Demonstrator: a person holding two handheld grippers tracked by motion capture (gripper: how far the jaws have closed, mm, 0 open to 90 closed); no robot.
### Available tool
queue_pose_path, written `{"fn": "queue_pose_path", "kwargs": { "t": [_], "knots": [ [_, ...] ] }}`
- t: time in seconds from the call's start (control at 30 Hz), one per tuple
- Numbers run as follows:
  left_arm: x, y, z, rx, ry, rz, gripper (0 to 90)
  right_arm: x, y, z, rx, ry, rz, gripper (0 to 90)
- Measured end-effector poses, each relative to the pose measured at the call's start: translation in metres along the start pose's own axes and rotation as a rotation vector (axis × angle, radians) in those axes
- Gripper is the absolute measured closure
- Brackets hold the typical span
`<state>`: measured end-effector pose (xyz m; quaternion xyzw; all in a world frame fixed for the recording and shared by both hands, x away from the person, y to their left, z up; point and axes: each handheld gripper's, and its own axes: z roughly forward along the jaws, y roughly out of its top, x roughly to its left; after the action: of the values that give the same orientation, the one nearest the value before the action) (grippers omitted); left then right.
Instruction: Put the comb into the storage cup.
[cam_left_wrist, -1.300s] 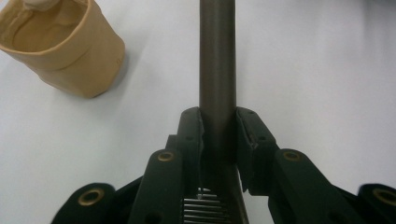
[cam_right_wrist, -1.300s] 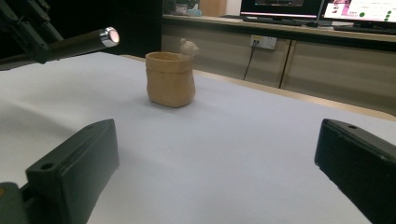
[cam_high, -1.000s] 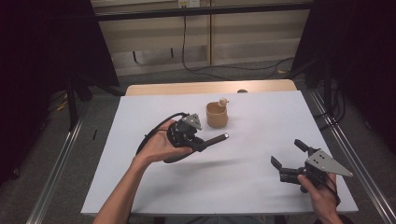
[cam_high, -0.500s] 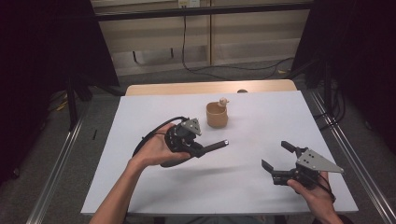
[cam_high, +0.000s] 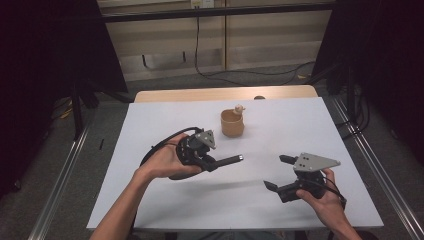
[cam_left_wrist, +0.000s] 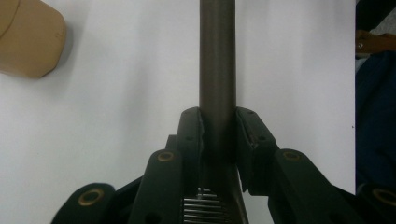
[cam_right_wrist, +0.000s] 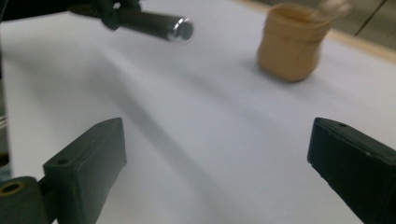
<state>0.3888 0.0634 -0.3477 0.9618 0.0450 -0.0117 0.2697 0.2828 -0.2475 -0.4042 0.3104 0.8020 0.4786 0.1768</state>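
Note:
A dark, round rod (cam_high: 229, 160) with a shiny end sticks out to the right from my left gripper (cam_high: 212, 162), which is shut on it above the middle of the white table (cam_high: 300, 120). In the left gripper view the rod (cam_left_wrist: 217, 56) runs straight up from between the pads of my left gripper (cam_left_wrist: 218, 126). My right gripper (cam_high: 276, 171) hovers at the front right, pointing left toward the rod. Its jaws stand wide and have just been closing a little, with nothing between them. From my right gripper (cam_right_wrist: 217, 140), the rod's tip (cam_right_wrist: 154, 23) lies ahead at upper left.
A tan cup (cam_high: 232, 123) with a small knobbed object at its rim stands toward the back of the table, behind the rod. It also shows as the tan cup (cam_right_wrist: 292, 42) and the tan cup (cam_left_wrist: 28, 42). A wooden strip (cam_high: 225, 94) edges the far side.
My right gripper has moved left toward the table's middle and risen a little. The left hand with the rod has stayed about where it was.

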Motion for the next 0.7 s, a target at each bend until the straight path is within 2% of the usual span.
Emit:
{"fn": "queue_pose_path", "kwargs": {
  "t": [0.2,0.23,0.37,0.53,0.6,0.7],
  "knots": [
    [-0.002,0.001,0.005,0.012,-0.022,0.008,72.9,0.001,0.010,0.006,0.048,0.067,-0.007,4.1],
    [-0.001,0.001,0.006,0.020,-0.018,0.020,72.9,0.002,0.012,0.008,0.057,0.084,-0.013,4.3],
    [-0.001,0.001,0.008,0.030,-0.025,0.013,73.0,0.003,0.016,0.017,0.085,0.137,-0.013,6.5],
    [-0.001,0.000,0.009,0.028,-0.027,0.015,72.9,0.007,0.022,0.029,0.122,0.166,-0.053,4.6],
    [-0.002,-0.001,0.010,0.025,-0.024,0.014,72.9,0.010,0.026,0.033,0.135,0.165,-0.081,4.0],
    [-0.002,-0.003,0.011,0.026,-0.032,0.008,72.9,0.014,0.032,0.039,0.153,0.154,-0.094,6.4]
  ]
}}
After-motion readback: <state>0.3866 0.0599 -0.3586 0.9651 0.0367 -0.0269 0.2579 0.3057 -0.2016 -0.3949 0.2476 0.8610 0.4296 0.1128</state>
